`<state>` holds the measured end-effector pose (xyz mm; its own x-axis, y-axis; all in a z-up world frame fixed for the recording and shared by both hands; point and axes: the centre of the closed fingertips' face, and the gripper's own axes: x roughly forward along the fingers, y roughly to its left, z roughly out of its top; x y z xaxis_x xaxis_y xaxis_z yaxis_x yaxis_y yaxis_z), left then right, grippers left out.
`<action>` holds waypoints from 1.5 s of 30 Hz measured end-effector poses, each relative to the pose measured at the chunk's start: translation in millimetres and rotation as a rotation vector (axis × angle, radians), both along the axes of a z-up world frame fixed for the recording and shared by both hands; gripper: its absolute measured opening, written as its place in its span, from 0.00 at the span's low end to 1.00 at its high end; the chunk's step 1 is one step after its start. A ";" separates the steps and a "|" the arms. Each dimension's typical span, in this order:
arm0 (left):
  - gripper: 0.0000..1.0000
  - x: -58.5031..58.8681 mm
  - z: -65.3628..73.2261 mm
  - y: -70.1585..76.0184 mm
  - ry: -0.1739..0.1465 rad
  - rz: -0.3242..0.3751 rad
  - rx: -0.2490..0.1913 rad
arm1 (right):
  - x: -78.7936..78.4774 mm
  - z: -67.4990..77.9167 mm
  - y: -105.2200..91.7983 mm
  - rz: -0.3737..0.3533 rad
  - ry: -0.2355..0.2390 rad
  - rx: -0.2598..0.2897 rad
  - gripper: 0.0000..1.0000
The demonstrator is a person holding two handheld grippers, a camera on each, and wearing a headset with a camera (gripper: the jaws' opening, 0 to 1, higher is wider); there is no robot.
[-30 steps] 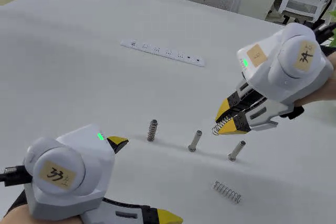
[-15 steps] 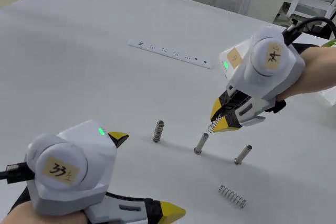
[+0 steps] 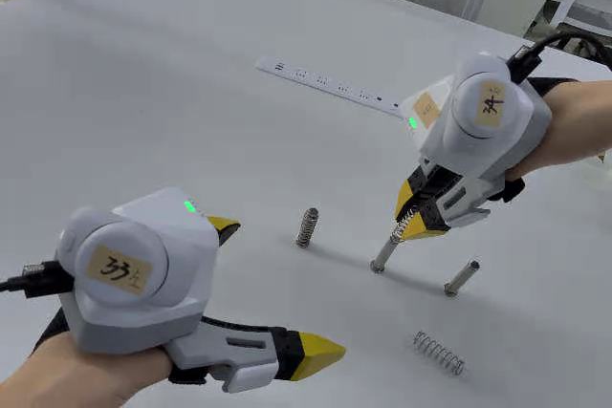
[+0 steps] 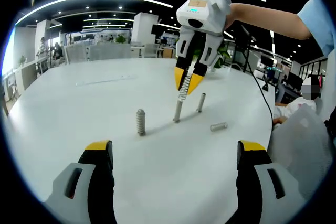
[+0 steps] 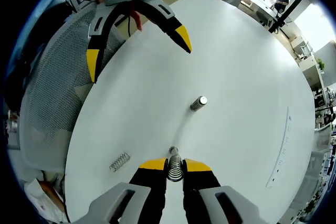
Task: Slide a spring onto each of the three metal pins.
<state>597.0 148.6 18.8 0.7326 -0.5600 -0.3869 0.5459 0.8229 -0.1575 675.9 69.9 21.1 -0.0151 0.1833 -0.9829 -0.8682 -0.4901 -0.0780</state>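
On the white tabletop (image 3: 143, 93) the metal pins stand in a loose row across the lower middle of the head view. The left pin (image 3: 307, 227) already wears a coil of its own, while the right pin (image 3: 462, 277) is bare and leans over. Over the middle pin (image 3: 385, 255) hangs the right claw (image 3: 405, 226), held in from the right side of the frame. Its jaws pinch a spring (image 3: 402, 224) whose lower end sits at the pin's top (the right gripper view looks straight down the coil onto the pin head, and I can't tell whether it has slipped over). A loose spring (image 3: 439, 352) lies flat toward the bottom right, apart from the pins. The left claw (image 3: 273, 291) hovers at the lower left, its jaws spread wide with nothing between them, well clear of the pins. A white power strip (image 3: 330, 86) lies across the upper middle.
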 end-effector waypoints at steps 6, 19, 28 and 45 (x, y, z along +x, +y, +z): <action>0.97 0.0 -1.9 -0.2 0.007 0.000 -0.004 | -0.8 -3.7 0.0 0.009 0.002 -0.012 0.07; 0.95 -0.3 -6.4 -1.3 0.024 -0.007 -0.003 | 5.4 -23.2 -0.1 0.017 0.009 -0.051 0.07; 0.95 -1.0 -8.9 -1.0 0.036 -0.007 -0.005 | 5.0 -41.8 -0.8 0.006 0.029 -0.079 0.08; 0.94 -2.8 -11.0 0.6 0.044 -0.002 -0.008 | 9.6 -64.5 -1.3 -0.008 0.039 -0.093 0.08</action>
